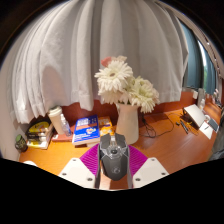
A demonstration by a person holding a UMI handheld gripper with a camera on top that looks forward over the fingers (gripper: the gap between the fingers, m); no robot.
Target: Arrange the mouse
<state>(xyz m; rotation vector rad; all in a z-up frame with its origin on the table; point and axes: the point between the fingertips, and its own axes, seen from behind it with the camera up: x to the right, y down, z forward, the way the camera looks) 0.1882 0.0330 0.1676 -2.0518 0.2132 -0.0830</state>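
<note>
**Mouse held at hand-held gripper, orange tabletop**

Item 1: hand-held gripper (113,168), fingers closed in on a grey mouse (112,158), which is clasped between the magenta pads (92,160) and carried above the tabletop (170,145). Item 2: white vase (127,124), located just beyond the mouse, filled with white and pink flowers (122,82). Item 3: books (86,127), laid flat to the left of the vase. Item 4: pale curtain (70,50), hung behind the tabletop.
</note>
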